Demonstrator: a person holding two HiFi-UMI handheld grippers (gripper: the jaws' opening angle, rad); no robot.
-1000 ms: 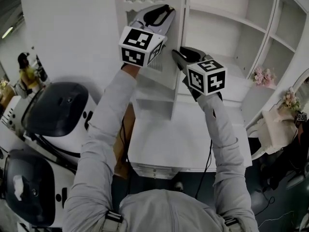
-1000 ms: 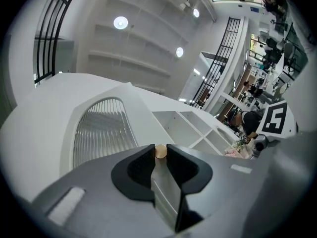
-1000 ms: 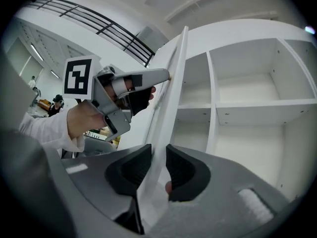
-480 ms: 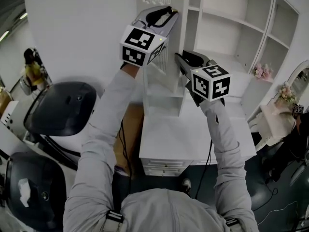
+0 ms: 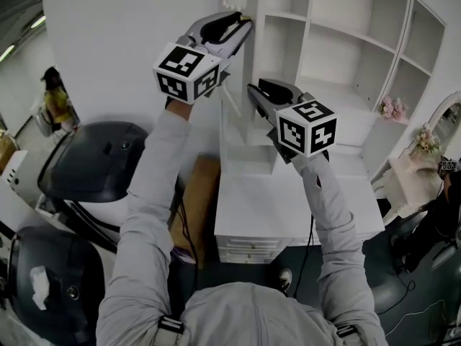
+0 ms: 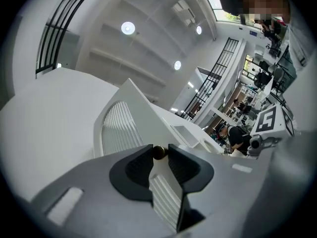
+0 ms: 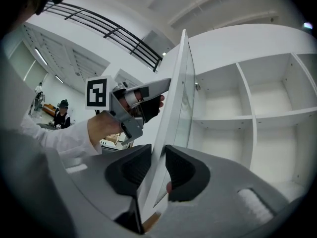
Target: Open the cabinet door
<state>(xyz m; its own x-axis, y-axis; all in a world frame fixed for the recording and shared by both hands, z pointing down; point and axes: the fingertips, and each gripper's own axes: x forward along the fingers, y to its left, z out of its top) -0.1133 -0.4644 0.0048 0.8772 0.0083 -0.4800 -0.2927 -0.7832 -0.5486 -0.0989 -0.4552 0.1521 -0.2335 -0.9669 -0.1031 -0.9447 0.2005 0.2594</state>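
Room: white cabinet shelves [image 5: 338,34] rise behind a white desk top [image 5: 288,200]; a plain white wall is to my left.
Door place: the cabinet door [image 7: 173,98] stands swung out from the shelves, nearly edge-on to me, with its long axis upright.
Key relation: the door lies between my two grippers. Its louvred outer face is toward my left hand, and the open shelves lie off to my right, so I judge the rest of the swing goes leftward, away from the shelves.
Left gripper [image 5: 241,24]: high on the door, its tips either side of the small brass knob [image 6: 158,152]. The jaws have just been opening, and with the knob between them the hold looks slack rather than pinched.
Right gripper [image 5: 256,90]: lower and nearer me, astride the door's free edge, with one pad on each face and the panel pinched between them.
Nearer hand: the right sits on the edge, so it looks better placed to carry the door round.
Change: against the earlier head views the door has turned further from the shelves, more of the bays show, and both grippers sit further left.
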